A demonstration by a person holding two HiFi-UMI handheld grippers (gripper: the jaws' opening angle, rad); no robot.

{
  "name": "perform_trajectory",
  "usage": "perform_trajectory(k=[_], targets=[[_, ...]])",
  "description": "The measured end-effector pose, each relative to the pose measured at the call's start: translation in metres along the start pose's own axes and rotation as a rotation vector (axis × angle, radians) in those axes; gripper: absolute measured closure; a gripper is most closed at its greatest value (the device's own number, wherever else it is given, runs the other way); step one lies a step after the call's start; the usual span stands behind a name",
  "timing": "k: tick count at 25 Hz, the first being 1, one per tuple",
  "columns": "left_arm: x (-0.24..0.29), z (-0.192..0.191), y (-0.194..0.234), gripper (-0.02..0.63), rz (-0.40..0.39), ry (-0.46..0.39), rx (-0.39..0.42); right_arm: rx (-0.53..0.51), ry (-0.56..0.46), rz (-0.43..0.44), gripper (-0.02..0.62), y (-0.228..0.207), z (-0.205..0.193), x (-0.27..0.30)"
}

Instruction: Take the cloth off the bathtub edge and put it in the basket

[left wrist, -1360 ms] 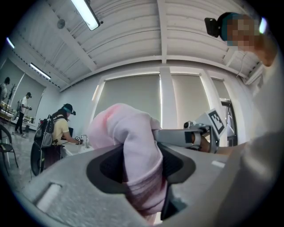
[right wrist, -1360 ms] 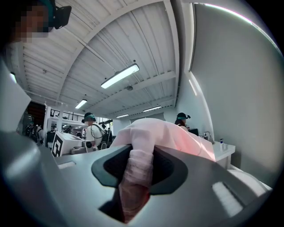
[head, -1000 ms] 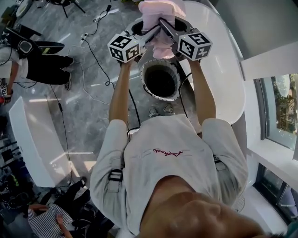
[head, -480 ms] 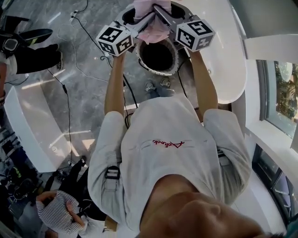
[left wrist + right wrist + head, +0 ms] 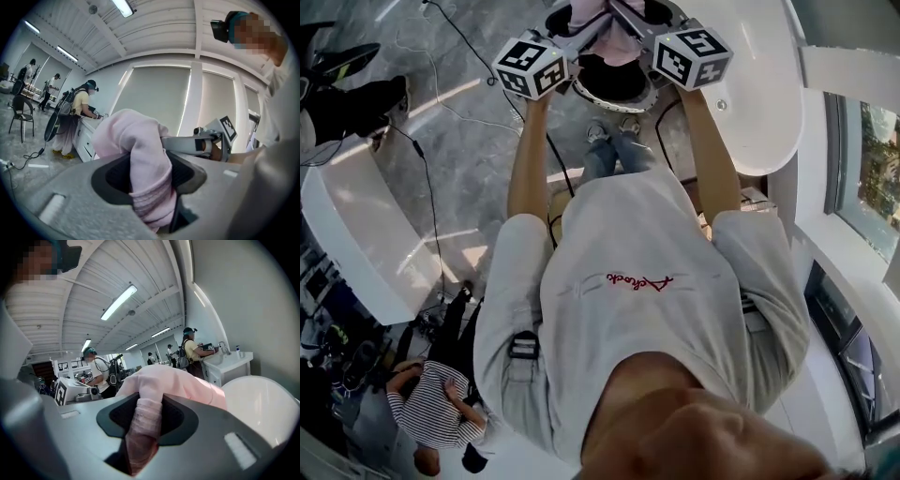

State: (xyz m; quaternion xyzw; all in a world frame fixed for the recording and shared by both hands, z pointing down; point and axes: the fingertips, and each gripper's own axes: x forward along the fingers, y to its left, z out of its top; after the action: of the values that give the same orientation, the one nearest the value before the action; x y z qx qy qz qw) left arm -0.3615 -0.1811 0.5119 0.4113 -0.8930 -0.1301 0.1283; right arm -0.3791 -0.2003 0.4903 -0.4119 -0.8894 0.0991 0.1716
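Note:
A pink cloth hangs bunched between my two grippers at the top of the head view, right over the dark mouth of the round basket. My left gripper is shut on the cloth's left end, a fold of the pink cloth pinched between its jaws. From the right, my right gripper is shut on the other end, where the pink cloth fills the gap of its jaws. The white bathtub lies just right of the basket. The cloth's lower end is hidden behind the grippers.
Black cables trail over the grey marble floor on the left. A white counter stands at the left edge, with people beyond it. A window ledge runs along the right. The tub's rim curves close beside my right gripper.
Both grippers have come down together with the pink cloth, from well above the basket to its mouth. Both keep their hold on the cloth.

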Motion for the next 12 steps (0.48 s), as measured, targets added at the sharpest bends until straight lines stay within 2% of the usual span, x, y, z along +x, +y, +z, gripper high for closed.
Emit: perform_trajectory(k=[12], targets=[[0.016,-0.115,0.02,0.39,0.006,0.142,-0.166,0.155,0.146,-0.028,0.468,-0.04,-0.113,0.011]])
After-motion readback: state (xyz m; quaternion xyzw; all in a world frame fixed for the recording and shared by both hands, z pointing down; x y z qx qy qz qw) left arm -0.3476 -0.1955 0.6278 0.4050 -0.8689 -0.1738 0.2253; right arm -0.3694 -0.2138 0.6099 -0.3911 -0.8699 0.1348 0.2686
